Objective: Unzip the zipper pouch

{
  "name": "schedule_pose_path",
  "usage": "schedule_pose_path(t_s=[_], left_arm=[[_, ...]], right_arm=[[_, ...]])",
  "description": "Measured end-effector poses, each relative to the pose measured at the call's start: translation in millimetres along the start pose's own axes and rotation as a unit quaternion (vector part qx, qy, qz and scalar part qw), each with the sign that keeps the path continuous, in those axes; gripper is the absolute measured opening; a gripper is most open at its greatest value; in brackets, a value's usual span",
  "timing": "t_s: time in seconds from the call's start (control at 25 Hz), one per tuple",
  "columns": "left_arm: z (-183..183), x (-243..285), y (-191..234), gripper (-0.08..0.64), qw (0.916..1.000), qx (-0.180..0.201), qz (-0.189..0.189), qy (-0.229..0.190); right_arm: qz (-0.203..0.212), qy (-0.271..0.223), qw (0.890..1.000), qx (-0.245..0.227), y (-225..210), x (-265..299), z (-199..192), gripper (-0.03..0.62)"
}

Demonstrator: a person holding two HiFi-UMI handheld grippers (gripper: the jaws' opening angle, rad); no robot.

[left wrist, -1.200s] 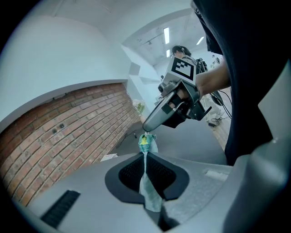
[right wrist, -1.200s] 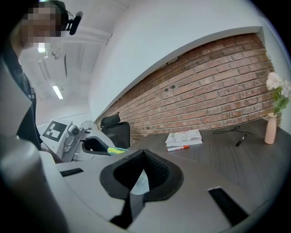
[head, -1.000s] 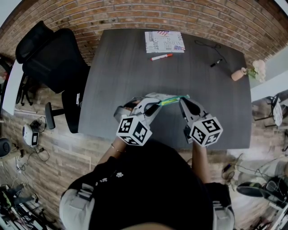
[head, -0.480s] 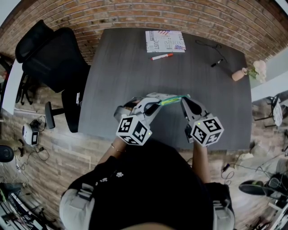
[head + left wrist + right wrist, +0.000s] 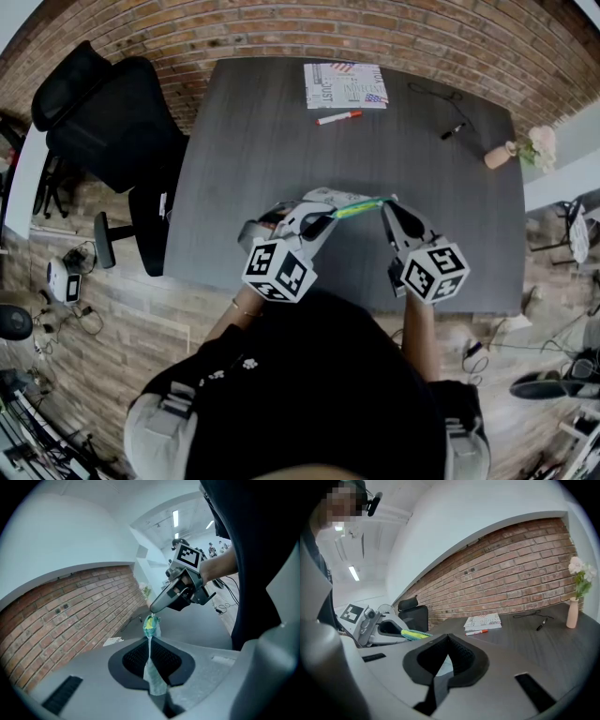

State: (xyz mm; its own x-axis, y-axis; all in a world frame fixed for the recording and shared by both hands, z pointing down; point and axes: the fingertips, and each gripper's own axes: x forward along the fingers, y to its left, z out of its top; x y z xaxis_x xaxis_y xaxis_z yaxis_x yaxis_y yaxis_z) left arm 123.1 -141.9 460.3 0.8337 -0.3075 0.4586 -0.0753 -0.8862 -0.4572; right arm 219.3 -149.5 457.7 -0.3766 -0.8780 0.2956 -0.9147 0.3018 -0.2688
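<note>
A person stands over a dark bench (image 5: 281,131), holding a hand-held gripper in each hand. A small zipper pouch (image 5: 361,207) is stretched between them, lifted clear of the bench top. The left hand-held gripper (image 5: 322,216) is clenched on one end of the pouch, and pale teal fabric runs up through its closed jaws. The right hand-held gripper (image 5: 387,208) is also clenched, its tips meeting the pouch's far end, where a yellow-green edge shows. Whether it has the zipper pull itself is too small to tell.

The step in hand looks like the pull along the zipper, and judging by the pouch it has hardly begun. To do it well, the left grip should hold firm as an anchor while the right draws straight along the line of the teeth, keeping the fabric taut so the slider does not snag — a sideways tug would likely twist the pouch or slip the pinch.

The pouch spans the gap between the two gripper tips, nearly level, above the near part of the bench. A booklet (image 5: 343,85) and a red marker (image 5: 337,118) lie well apart from it, at the far side.
</note>
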Motion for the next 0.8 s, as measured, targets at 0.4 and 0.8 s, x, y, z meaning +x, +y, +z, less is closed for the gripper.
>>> schedule_pose_path(t_s=[0.4,0.8], left_arm=[[-1.6,-0.3,2.4,0.007,1.0,-0.001,-0.002,0.0],[-5.8,-4.7,7.5,0.007,0.9999,-0.015,0.006,-0.003]], right_arm=[[-0.008,0.001,1.0,0.003,-2.7,0.9,0.4,0.001],[-0.022,0.001,1.0,0.004,-9.5,-0.4,0.3,0.0]])
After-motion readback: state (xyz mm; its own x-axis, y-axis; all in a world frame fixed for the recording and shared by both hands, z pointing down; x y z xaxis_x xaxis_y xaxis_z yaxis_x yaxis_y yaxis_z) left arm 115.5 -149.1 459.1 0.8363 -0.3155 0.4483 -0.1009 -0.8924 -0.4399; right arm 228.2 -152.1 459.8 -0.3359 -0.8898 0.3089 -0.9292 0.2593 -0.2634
